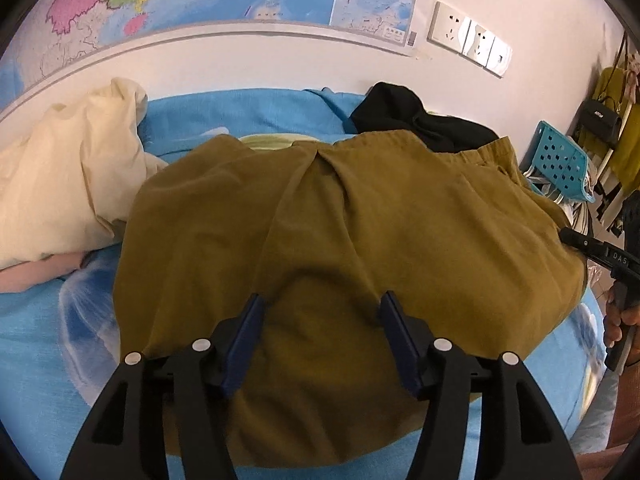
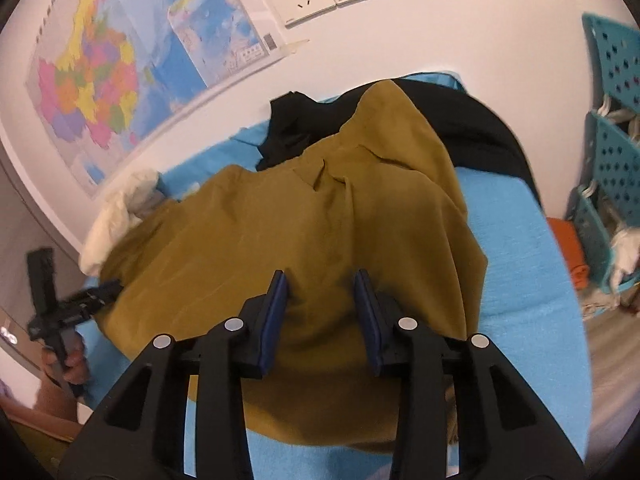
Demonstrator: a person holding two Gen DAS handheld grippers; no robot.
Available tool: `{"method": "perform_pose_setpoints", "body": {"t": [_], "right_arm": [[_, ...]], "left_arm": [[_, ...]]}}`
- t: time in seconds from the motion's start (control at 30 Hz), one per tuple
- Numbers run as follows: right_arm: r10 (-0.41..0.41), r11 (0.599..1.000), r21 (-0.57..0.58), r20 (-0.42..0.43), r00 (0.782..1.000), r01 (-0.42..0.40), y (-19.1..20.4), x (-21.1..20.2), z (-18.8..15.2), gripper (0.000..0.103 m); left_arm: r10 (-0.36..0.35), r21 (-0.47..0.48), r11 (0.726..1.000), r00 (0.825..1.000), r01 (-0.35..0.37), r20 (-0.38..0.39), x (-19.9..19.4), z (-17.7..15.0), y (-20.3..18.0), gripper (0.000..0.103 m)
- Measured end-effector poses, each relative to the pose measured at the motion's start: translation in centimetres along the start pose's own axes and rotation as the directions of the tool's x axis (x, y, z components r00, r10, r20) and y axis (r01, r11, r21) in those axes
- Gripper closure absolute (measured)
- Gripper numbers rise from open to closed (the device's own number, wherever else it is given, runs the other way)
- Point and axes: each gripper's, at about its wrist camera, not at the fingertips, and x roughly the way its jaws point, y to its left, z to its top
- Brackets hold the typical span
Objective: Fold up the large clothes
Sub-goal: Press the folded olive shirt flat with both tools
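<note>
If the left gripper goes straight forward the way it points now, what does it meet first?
Most likely the mustard-brown garment lying on the bed: the open left gripper points down at it, with nothing visible in between.

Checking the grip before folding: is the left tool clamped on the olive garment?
No, the left tool stands open above the olive garment.

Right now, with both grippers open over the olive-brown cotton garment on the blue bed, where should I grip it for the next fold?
Probably the olive-brown garment near hem, from the bed's front edge: it lies flat, spread and unpinned below both grippers.
</note>
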Motion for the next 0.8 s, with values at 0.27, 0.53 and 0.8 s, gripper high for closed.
{"method": "perform_pose_setpoints", "body": {"t": [0.27, 0.53, 0.8], "right_arm": [[-0.009, 0.996, -0.084, 0.040, 0.999, 0.012, 2.4, 1.4, 1.5, 0.061], [-0.043, 0.996, -0.074, -0.036, 0.998, 0.040, 1.5, 4.6, 0.4, 0.065], [-0.008, 0.997, -0.071, -0.001, 1.000, 0.008, 3.8, 2.7, 2.1, 0.051]], "left_arm": [[0.082, 0.014, 0.996, 0.992, -0.084, 0.096, -2.7, 1.2, 1.2, 0.032], [0.109, -0.007, 0.994, 0.993, -0.109, 0.054, -1.3, 1.2, 2.2, 0.033], [0.115, 0.020, 0.993, 0.992, -0.116, 0.042, -0.8, 1.4, 1.9, 0.031]]}}
